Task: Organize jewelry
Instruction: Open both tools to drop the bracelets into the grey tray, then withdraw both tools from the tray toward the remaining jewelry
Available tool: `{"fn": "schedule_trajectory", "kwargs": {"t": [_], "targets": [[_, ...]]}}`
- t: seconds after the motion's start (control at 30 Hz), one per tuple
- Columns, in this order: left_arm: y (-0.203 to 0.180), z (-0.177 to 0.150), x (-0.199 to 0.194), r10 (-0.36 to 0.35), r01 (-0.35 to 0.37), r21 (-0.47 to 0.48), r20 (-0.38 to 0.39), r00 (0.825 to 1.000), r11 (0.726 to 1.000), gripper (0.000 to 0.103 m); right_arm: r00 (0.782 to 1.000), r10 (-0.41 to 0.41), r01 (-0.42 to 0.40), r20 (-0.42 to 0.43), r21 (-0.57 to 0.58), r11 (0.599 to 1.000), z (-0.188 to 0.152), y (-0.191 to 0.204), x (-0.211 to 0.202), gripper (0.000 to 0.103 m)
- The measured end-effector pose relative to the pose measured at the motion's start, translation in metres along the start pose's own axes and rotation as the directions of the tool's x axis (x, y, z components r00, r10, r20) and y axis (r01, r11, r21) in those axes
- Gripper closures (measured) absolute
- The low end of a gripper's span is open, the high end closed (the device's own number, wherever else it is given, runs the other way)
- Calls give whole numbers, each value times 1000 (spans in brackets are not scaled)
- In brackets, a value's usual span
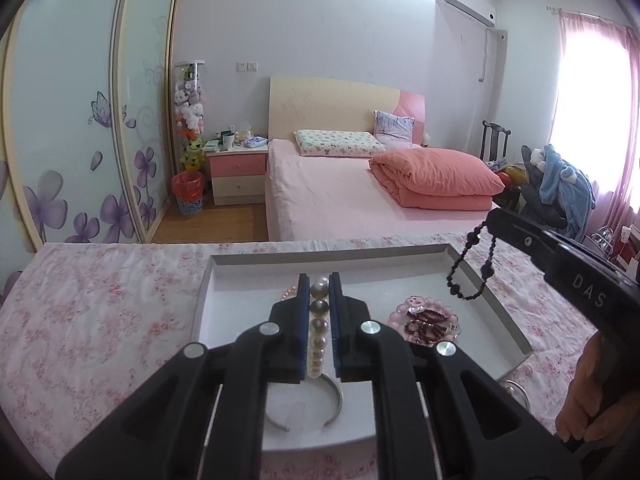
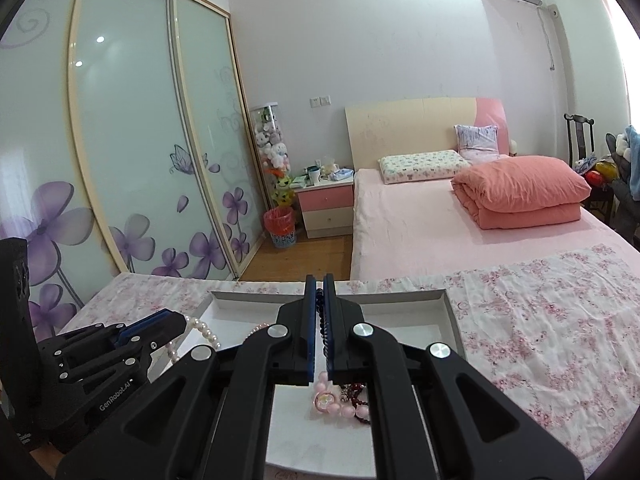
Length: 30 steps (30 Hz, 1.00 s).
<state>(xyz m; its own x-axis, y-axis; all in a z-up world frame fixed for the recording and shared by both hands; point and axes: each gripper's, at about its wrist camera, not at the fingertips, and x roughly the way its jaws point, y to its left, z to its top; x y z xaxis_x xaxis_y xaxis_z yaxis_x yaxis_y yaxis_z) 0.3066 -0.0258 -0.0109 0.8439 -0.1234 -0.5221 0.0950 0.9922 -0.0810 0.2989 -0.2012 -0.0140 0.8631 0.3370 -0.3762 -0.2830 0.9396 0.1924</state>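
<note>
Left wrist: left gripper (image 1: pixel 319 284) clamps a pearl strand (image 1: pixel 319 332) above the tray (image 1: pixel 496 312); loose end may snag the bangle (image 1: pixel 304 408).
Right wrist: right gripper (image 2: pixel 319 292) pinches a dark bead string (image 2: pixel 319 312) over the tray; it could tangle the pink bracelet (image 2: pixel 340 398).

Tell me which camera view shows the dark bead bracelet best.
The left wrist view: the dark bead bracelet hangs as a full loop from the right gripper. In the right wrist view only a few beads show between its own fingers.
</note>
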Motion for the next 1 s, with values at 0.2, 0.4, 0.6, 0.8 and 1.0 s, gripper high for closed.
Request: {"fn": "schedule_trajectory", "kwargs": {"t": [0.2, 0.4, 0.6, 0.8, 1.0], "targets": [[0, -1, 12, -17, 17, -8, -19, 1000, 1000, 91, 999, 8, -7, -35, 10, 1000, -1, -4, 15, 98], [9, -1, 14, -10, 10, -35, -22, 1000, 999, 76, 998, 4, -3, -56, 16, 1000, -5, -9, 14, 63], [24, -6, 1, 21, -22, -54, -27, 999, 998, 76, 998, -15, 17, -65, 23, 1000, -8, -16, 2, 63], [22, -18, -20, 3, -5, -38, -41, 999, 999, 72, 995, -28, 31, -100, 29, 999, -19, -23, -18, 63], [3, -36, -35, -43, 43, 1, -80, 996, 999, 65, 982, -61, 67, -177, 24, 998, -42, -35, -36, 63]]}}
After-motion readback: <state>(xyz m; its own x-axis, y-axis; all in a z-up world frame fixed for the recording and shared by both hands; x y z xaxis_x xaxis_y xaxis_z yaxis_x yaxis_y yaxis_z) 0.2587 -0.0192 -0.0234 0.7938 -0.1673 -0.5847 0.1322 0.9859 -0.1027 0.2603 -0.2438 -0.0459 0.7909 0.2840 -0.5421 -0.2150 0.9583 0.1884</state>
